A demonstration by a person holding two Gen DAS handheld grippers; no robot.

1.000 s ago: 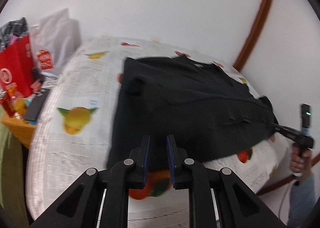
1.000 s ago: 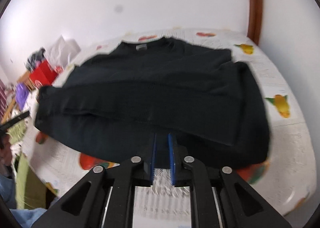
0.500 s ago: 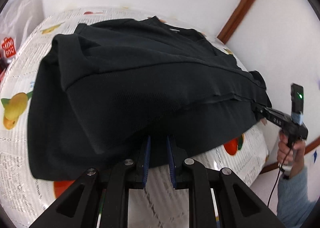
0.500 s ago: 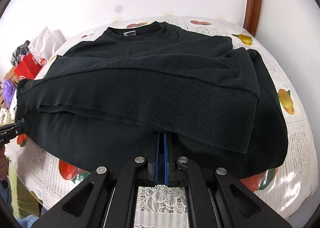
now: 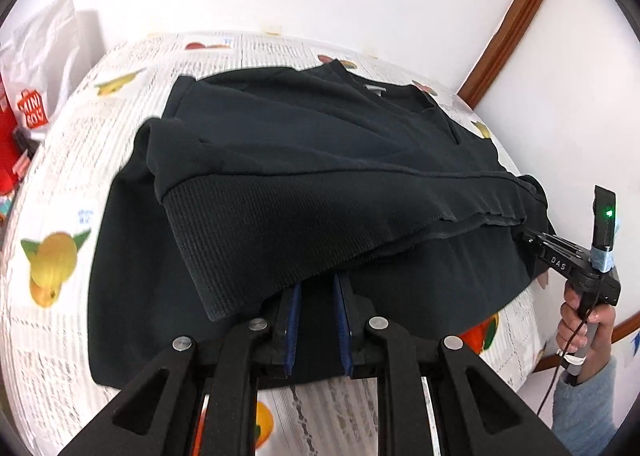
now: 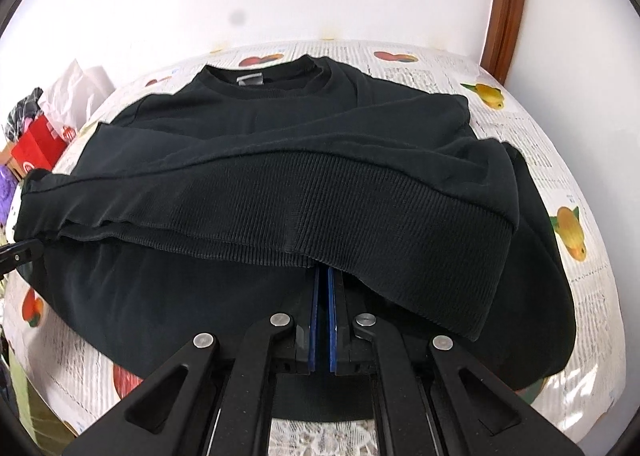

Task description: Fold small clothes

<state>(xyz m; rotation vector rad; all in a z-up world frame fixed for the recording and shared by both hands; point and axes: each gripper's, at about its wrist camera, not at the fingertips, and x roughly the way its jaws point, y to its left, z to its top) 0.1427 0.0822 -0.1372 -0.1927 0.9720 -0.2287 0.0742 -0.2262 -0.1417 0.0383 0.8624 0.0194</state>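
hem [image 6: 320, 211] carried up toward the collar [image 6: 272, 71] now, mid-frame. right gripper [image 6: 322, 284] and left gripper [image 5: 316, 292] both pinching it, so fold half done.

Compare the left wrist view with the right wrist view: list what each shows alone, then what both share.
Left wrist only: the person's hand on the right gripper's handle, a blue sleeve, a green light on that gripper.

Right wrist only: the whole neckline with its grey label, and something purple at the left edge.

Both: the black sweatshirt with its ribbed hem lifted over the body, the fruit-print tablecloth, the red bag, the wooden trim, and the left gripper under the hem.
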